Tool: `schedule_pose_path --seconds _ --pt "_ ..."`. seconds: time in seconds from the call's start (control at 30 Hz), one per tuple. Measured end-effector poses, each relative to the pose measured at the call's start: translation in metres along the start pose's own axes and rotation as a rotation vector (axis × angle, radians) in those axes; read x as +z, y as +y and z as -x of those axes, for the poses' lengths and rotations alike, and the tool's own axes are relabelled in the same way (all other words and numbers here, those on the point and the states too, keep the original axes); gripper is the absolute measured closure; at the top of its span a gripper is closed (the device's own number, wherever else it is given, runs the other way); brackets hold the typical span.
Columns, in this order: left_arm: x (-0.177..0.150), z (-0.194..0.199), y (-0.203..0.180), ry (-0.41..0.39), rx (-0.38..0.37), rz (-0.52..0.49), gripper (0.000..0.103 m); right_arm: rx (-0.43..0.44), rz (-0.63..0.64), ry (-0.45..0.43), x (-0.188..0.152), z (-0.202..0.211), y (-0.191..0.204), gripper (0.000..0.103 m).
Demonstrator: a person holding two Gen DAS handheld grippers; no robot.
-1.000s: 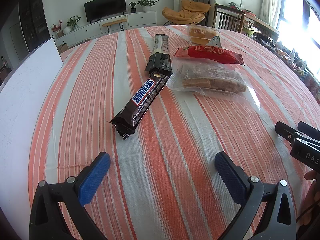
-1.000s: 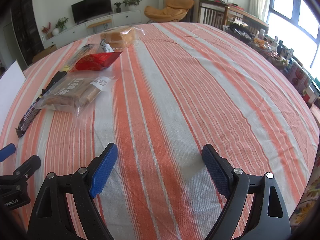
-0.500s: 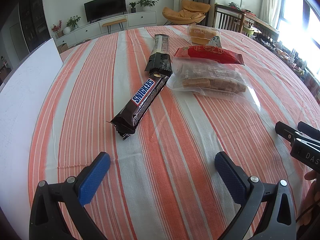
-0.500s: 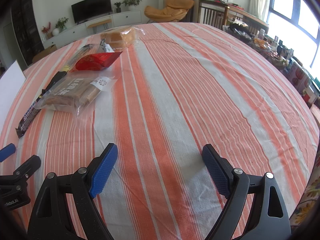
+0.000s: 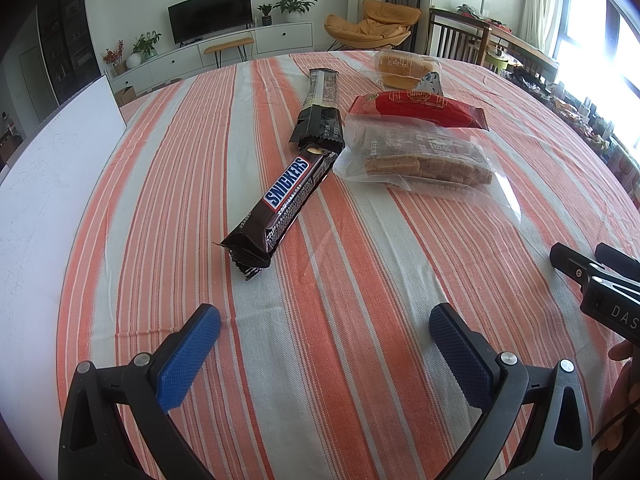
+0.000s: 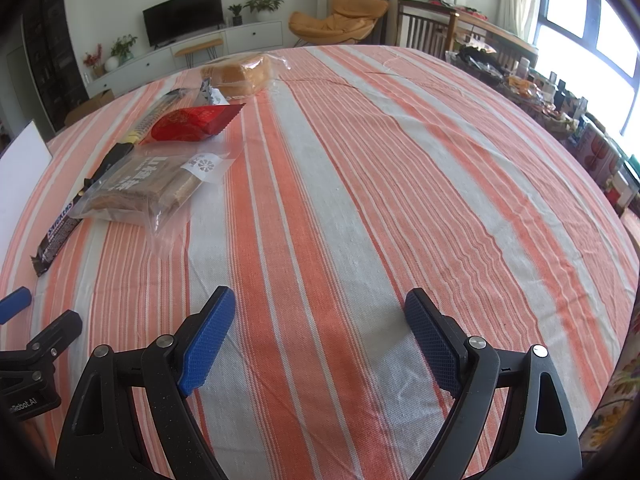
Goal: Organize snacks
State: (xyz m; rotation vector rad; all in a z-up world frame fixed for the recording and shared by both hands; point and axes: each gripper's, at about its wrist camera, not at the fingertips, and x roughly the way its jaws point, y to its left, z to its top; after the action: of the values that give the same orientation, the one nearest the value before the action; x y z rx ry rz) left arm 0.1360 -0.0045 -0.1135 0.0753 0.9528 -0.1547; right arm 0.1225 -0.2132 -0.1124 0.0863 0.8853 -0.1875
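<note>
Nothing has moved since the earlier frames: both grippers and every snack sit where they were a second ago.

In the left wrist view, the left gripper [image 5: 325, 320] fills the bottom of the frame with its blue-padded fingers spread wide and nothing between them, hovering over the orange-and-white striped tablecloth [image 5: 360, 280]. The Snickers bar [image 5: 282, 204] lies above and slightly left of the gap between the fingers, near the frame's centre, running diagonally from lower left to upper right and well apart from the finger pads. Its far end touches a dark wrapped bar [image 5: 322, 112] that continues toward the top centre. Right of these, in the upper right of centre, a clear bag of brown biscuits [image 5: 420, 160] rests just beside the Snickers bar's far end, with a red packet [image 5: 416, 110] right behind it and a bag of bread [image 5: 404, 68] farther up. A white board [image 5: 48, 184] covers the left edge.

In the right wrist view, the right gripper [image 6: 320, 328] also sits at the bottom with fingers spread and empty, over bare cloth. All the snacks lie in the upper left of that frame, well apart from it; the Snickers bar [image 6: 56, 232] is at the far left edge.
</note>
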Motion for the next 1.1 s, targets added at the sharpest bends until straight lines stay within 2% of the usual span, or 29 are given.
schedule_pose_path --seconds 0.07,0.2,0.3,0.43,0.53,0.6,0.73,0.77,0.8,0.87,0.97,1.1 --pt "-0.001 0.0 0.001 0.007 -0.006 -0.007 0.0 0.0 0.0 0.0 0.0 0.0 0.0 0.013" --pt "-0.002 0.005 0.007 0.085 -0.034 -0.042 0.0 0.0 0.0 0.0 0.0 0.0 0.0 0.013" --pt "-0.001 0.011 0.02 0.097 -0.056 -0.028 0.0 0.0 0.0 0.0 0.0 0.0 0.0 0.013" --pt "0.026 0.008 0.035 0.089 -0.028 -0.007 0.0 0.0 0.0 0.0 0.0 0.0 0.0 0.013" --pt "0.049 -0.011 0.034 0.13 -0.022 -0.036 0.002 0.001 0.0 0.0 0.0 0.0 0.0 0.012" --pt "0.058 -0.025 0.032 0.157 0.005 -0.069 0.016 0.001 -0.001 0.0 0.0 0.0 0.0 0.012" --pt "0.071 -0.036 0.034 0.148 -0.013 -0.069 0.03 0.001 -0.001 0.0 0.0 0.0 0.0 0.012" --pt "0.074 -0.037 0.035 0.143 -0.017 -0.059 0.042 0.001 -0.001 0.0 0.0 0.0 0.0 0.012" --pt "0.077 -0.037 0.037 0.138 -0.029 -0.046 0.062 0.001 -0.001 0.0 0.0 0.0 0.0 0.012" --pt "0.077 -0.034 0.038 0.132 -0.023 -0.015 0.082 0.001 -0.001 0.0 0.0 0.0 0.0 0.012" --pt "0.066 -0.026 0.043 0.133 -0.034 0.044 0.085 0.001 -0.001 0.0 0.0 0.0 0.0 0.012" --pt "0.033 -0.001 0.048 0.127 -0.042 0.098 0.085 0.001 -0.001 0.0 0.0 0.0 0.0 0.012"
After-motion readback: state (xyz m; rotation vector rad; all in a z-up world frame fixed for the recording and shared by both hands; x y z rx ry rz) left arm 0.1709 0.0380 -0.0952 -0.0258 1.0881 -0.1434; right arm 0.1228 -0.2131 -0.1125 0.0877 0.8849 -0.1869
